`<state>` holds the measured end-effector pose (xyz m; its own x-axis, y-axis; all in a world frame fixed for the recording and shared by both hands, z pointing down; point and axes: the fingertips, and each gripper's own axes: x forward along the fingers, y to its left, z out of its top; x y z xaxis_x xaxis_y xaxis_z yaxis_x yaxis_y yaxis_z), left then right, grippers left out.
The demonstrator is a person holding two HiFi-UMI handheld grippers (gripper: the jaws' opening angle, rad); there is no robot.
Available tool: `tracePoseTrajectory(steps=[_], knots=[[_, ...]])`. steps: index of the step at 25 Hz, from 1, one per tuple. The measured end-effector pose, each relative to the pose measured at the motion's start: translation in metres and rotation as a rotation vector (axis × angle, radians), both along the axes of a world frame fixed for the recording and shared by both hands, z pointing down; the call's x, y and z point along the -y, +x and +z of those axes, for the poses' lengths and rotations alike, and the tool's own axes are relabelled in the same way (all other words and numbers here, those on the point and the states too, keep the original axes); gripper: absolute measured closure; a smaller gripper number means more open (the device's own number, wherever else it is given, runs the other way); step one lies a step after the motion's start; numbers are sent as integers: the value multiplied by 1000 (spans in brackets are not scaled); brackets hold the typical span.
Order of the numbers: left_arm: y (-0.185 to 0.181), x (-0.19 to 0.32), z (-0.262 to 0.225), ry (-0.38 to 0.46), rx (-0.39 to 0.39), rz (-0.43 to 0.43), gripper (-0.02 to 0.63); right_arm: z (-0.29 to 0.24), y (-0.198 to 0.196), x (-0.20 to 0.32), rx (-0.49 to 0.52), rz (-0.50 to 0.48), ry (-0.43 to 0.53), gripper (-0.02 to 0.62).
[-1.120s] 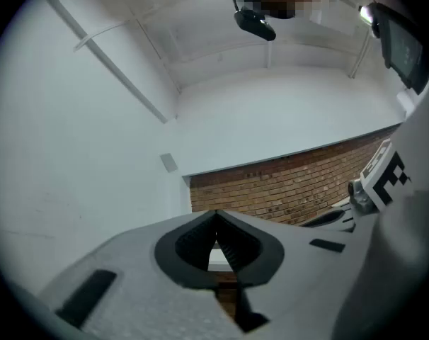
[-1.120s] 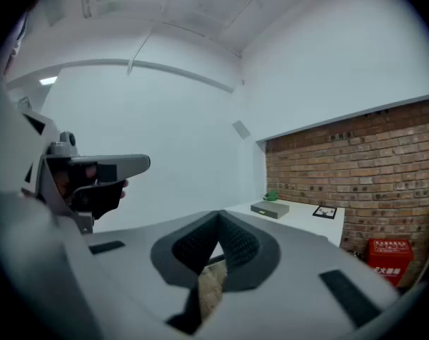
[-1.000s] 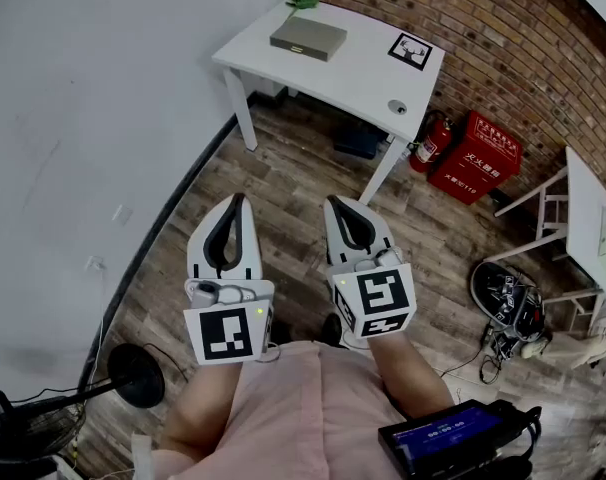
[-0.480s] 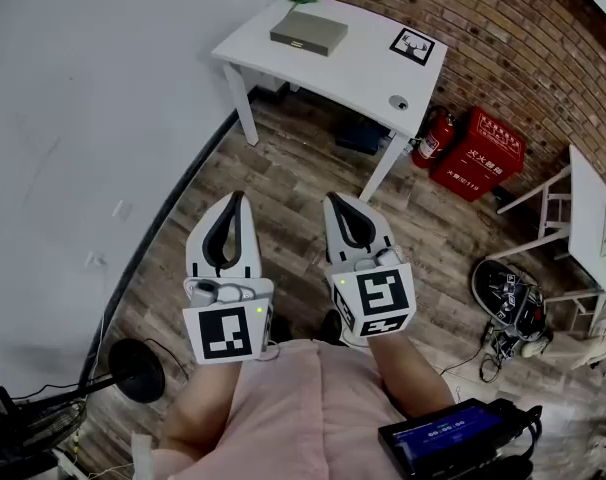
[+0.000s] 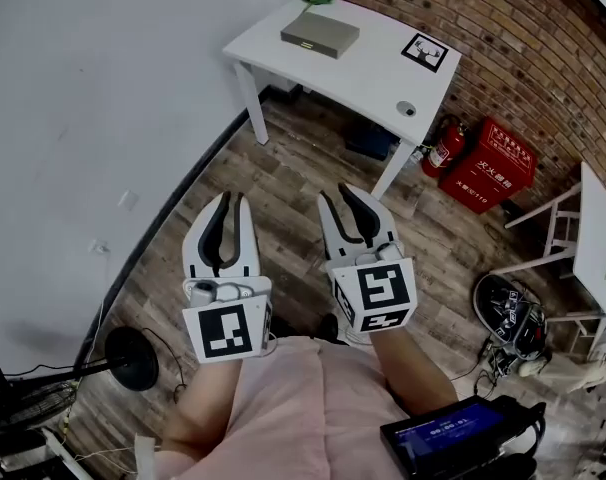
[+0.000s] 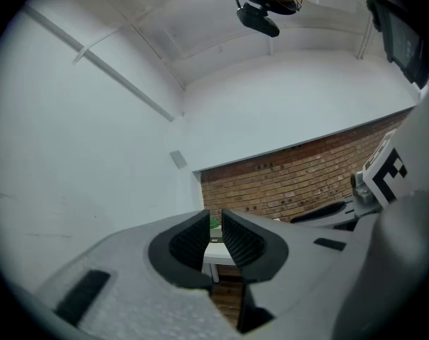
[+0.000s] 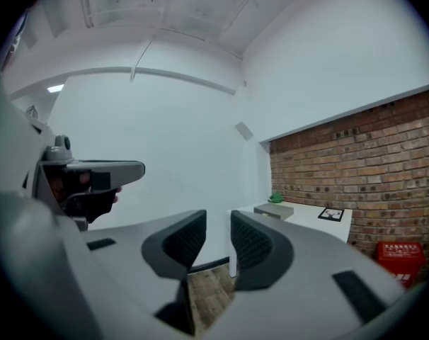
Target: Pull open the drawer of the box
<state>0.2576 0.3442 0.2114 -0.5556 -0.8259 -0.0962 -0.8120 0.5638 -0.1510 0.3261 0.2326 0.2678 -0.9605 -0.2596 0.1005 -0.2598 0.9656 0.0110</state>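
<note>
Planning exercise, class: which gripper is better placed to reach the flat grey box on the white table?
Right, probably: the right gripper sits nearer the flat grey box, its fingers just opening with nothing between them. Both are far from it.

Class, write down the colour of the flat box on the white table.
Dull grey box; the head view shows it best.

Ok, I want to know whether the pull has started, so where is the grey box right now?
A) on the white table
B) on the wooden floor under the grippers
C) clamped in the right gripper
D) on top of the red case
A: the grey box lies on the white table, well ahead of the left gripper and the right gripper.
</note>
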Motion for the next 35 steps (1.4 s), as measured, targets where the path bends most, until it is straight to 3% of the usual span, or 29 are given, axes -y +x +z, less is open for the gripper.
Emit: tracePoseTrajectory(steps=[4, 11, 26, 35], knots=[[-5, 3, 4, 6, 19, -37, 548, 7, -2, 9, -11, -23, 5, 483], [-35, 21, 22, -9, -46, -53, 548, 26, -33, 26, -57, -38, -17, 492], [-212, 89, 42, -41, -71, 49, 547, 40, -195, 85, -64, 68, -32, 497], [-266, 120, 22, 11, -41, 102, 548, 26, -245, 114, -47, 120, 8, 502]])
